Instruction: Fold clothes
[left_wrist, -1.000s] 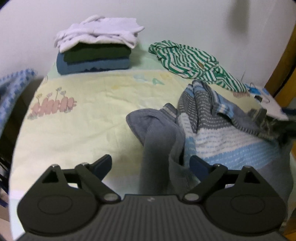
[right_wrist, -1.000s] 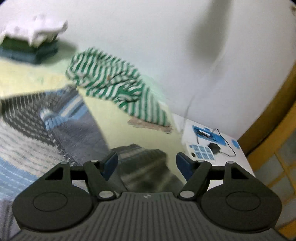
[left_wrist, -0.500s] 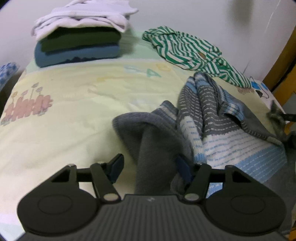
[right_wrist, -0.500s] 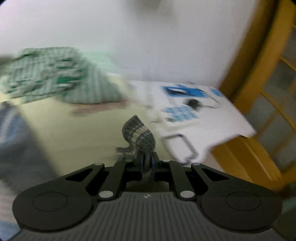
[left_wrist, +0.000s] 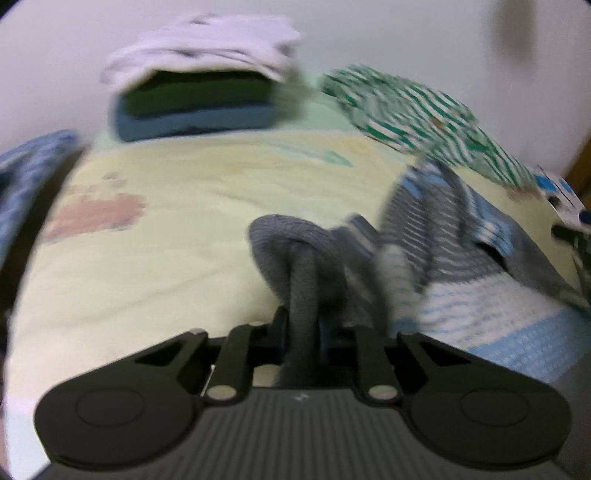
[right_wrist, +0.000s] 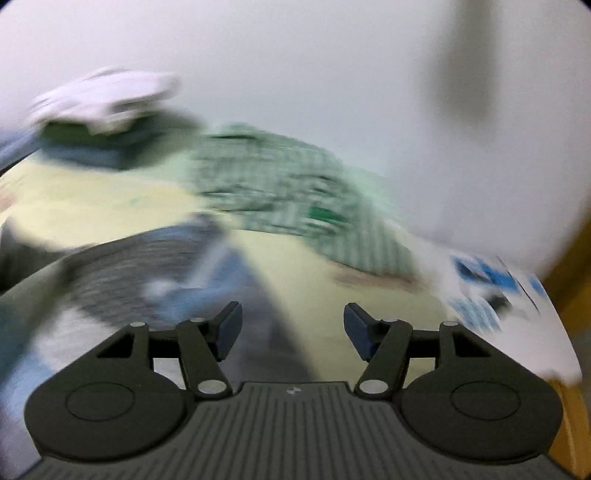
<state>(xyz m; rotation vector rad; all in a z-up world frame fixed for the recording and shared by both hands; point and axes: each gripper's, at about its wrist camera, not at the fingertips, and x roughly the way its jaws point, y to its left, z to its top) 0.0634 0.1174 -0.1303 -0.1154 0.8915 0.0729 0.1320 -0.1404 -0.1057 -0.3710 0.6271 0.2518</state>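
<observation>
My left gripper (left_wrist: 301, 334) is clamped on a grey fold of the striped sweater (left_wrist: 436, 266), which spreads toward two o'clock over the yellow sheet (left_wrist: 184, 229). My right gripper (right_wrist: 293, 328) hangs agape above blurred fabric; folded stack (left_wrist: 199, 99) at eleven o'clock.

The left gripper (left_wrist: 301, 334) is being shown as a matte black body with a ribbed grey plate at the middle, carrying a small pale mark. Two round black discs are being seen at its sides, and two silver screws at the finger arms. The right gripper (right_wrist: 293, 328) is being shown with the same build; its pads (right_wrist: 229, 326) are dark blue.
</observation>
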